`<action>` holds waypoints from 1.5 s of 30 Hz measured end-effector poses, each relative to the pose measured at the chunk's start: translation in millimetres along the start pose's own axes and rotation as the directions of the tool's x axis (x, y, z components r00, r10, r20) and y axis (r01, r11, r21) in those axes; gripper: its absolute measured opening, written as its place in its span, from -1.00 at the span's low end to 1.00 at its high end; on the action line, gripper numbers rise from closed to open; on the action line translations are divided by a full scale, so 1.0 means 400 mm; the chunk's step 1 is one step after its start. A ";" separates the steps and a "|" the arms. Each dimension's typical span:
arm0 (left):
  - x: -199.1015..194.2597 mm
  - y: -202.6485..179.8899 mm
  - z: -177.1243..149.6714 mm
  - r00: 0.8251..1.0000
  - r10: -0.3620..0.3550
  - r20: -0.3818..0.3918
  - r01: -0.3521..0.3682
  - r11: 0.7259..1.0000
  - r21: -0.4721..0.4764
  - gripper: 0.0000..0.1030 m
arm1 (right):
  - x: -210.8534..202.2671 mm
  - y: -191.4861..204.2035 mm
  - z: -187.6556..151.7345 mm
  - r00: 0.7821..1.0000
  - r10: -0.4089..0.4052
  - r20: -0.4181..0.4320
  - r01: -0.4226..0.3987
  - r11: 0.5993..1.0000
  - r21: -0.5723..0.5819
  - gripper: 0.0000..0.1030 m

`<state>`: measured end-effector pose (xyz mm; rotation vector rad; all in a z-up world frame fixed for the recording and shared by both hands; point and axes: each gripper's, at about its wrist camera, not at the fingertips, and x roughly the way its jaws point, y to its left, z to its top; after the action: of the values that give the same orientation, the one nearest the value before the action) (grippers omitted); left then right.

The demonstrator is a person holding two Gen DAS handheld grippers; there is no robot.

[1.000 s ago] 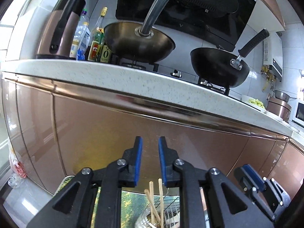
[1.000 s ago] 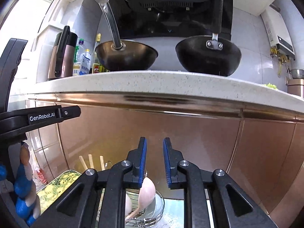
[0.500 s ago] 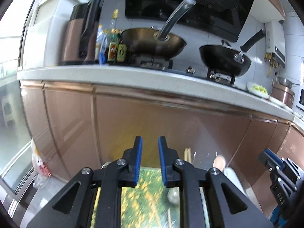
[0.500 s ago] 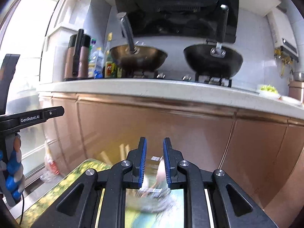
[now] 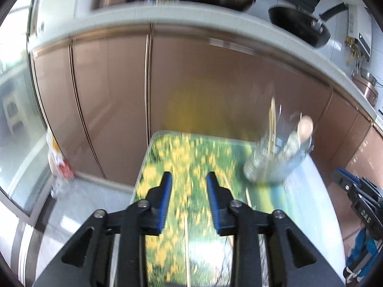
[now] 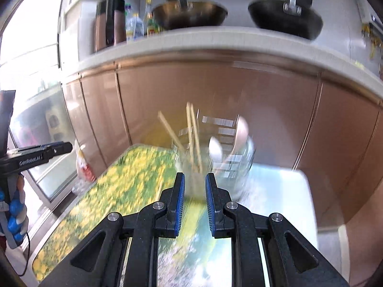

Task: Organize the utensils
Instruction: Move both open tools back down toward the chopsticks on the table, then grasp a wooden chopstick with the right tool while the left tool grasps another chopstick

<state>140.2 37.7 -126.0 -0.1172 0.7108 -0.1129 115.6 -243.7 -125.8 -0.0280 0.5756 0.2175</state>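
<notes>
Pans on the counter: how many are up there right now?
2. A bronze pan sits left, beside the bottles; a black pan sits right of it. More could be hidden beyond the frame.

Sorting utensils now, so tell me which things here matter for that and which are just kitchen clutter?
Job: chopsticks, spoons, holder, loose chopstick.
Clutter: woks, bottles, flask, bag.

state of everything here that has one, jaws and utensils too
left gripper: jaws open, just been widening, nothing between them
right gripper: jaws narrowly open, empty
clear glass utensil holder: upright, holding chopsticks and spoons
loose wooden chopstick: lying flat on table
</notes>
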 end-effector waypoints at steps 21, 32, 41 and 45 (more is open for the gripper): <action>0.309 0.044 -0.126 0.862 -0.069 -0.502 0.064 0.998 -0.027 -0.45 | 0.400 0.109 -0.136 0.908 0.106 -0.405 -0.098 0.994 0.040 -0.66; 0.358 0.007 -0.117 0.834 0.018 -0.552 0.027 0.997 0.073 -0.73 | 0.463 0.136 -0.139 0.879 0.045 -0.475 -0.092 0.993 -0.077 -0.82; 0.392 -0.031 -0.105 0.798 0.066 -0.599 0.034 0.987 0.155 -0.91 | 0.452 0.153 -0.160 0.816 0.076 -0.573 -0.197 0.968 -0.153 -0.88; 0.380 -0.048 -0.116 0.792 0.082 -0.605 0.045 0.980 0.191 -0.92 | 0.412 0.145 -0.185 0.774 0.078 -0.629 -0.237 0.956 -0.173 -0.88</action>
<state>222.9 -6.0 -255.9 0.1280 1.3505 -0.2071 198.0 -161.2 -275.4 -0.3026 1.2133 0.4535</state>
